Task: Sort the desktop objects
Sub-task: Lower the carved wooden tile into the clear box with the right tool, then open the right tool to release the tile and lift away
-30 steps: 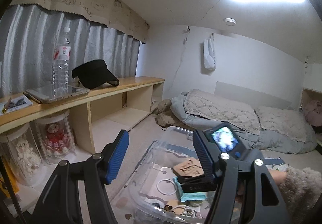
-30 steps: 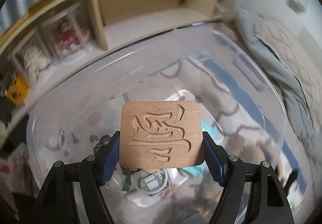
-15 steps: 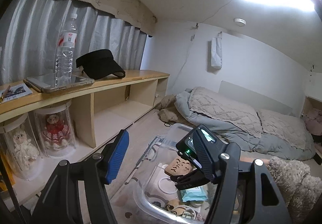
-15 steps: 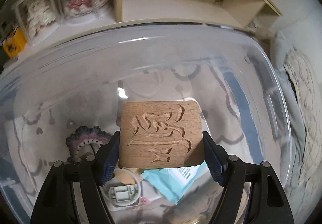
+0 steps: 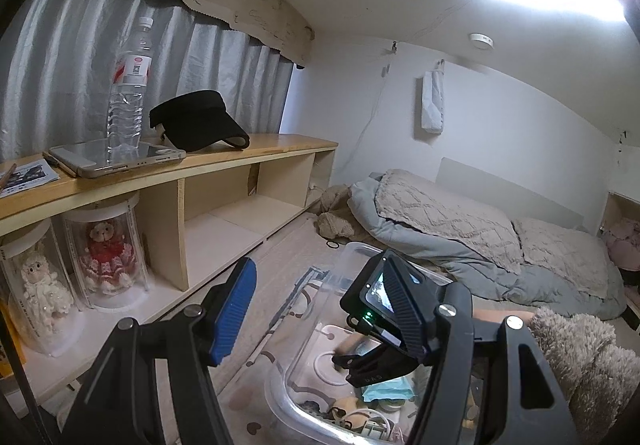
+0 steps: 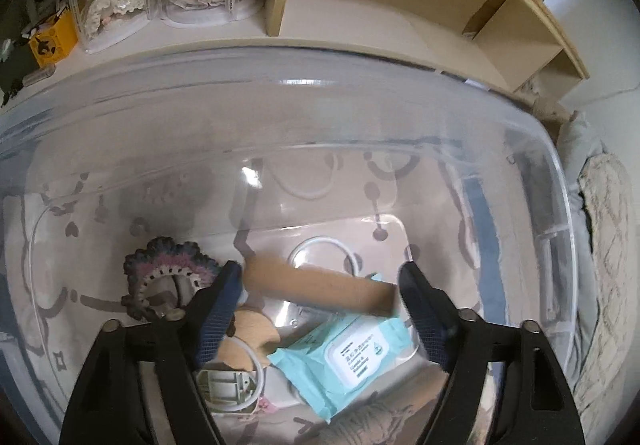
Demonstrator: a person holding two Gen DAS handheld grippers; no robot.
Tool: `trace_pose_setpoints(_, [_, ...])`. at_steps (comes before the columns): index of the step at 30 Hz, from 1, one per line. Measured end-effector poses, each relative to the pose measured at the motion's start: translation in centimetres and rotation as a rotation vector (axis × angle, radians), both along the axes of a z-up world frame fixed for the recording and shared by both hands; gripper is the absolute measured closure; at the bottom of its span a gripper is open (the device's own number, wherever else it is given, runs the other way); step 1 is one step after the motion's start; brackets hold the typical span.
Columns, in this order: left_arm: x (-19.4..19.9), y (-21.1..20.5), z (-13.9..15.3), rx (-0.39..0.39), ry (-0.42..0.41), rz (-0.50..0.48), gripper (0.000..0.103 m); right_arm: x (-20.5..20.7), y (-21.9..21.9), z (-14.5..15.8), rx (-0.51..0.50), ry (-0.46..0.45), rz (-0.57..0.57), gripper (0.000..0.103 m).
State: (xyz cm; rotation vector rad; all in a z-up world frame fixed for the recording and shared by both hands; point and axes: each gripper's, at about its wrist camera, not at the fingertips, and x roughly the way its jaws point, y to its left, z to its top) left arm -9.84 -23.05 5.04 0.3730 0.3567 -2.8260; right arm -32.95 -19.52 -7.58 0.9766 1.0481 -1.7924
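My right gripper (image 6: 320,285) is open above the clear plastic bin (image 6: 520,133). The carved wooden plaque (image 6: 320,287) is blurred and tilted between the fingers, free of them, dropping into the bin. Below lie a teal wipes pack (image 6: 352,359), a crocheted coaster (image 6: 168,269) and a white cable with charger (image 6: 228,381). My left gripper (image 5: 320,309) is open and empty, held above the bin (image 5: 320,301), with the right gripper (image 5: 380,361) seen beyond its right finger.
A wooden shelf unit (image 5: 224,173) stands on the left with a water bottle (image 5: 128,93), tablet (image 5: 116,159) and black visor (image 5: 196,123) on top. Two dolls in clear cases (image 5: 104,253) sit below. A bed with blankets (image 5: 460,229) lies at the back right.
My right gripper has opened and let go of the wooden plaque, which now falls tilted into the bin. The left gripper has risen a little and stays open.
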Motion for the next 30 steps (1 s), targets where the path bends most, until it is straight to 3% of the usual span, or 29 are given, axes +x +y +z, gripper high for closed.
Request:
trace_pose_setpoints(2, [0.0, 0.1, 0.1, -0.004, 0.000, -0.001, 0.037, 0.2, 0.1, 0.6, -0.024, 0.010, 0.007, 0.009])
trace_pose_setpoints(16, [0.1, 1.4, 0.3, -0.033, -0.020, -0.020, 0.037, 2.8, 2.5, 4.3, -0.123, 0.063, -0.018, 0.009])
trace_pose_setpoints(30, [0.9, 3.7, 0.8, -0.076, -0.048, -0.038, 0.037, 5.8, 9.5, 8.7, -0.347, 0.083, -0.198, 0.009])
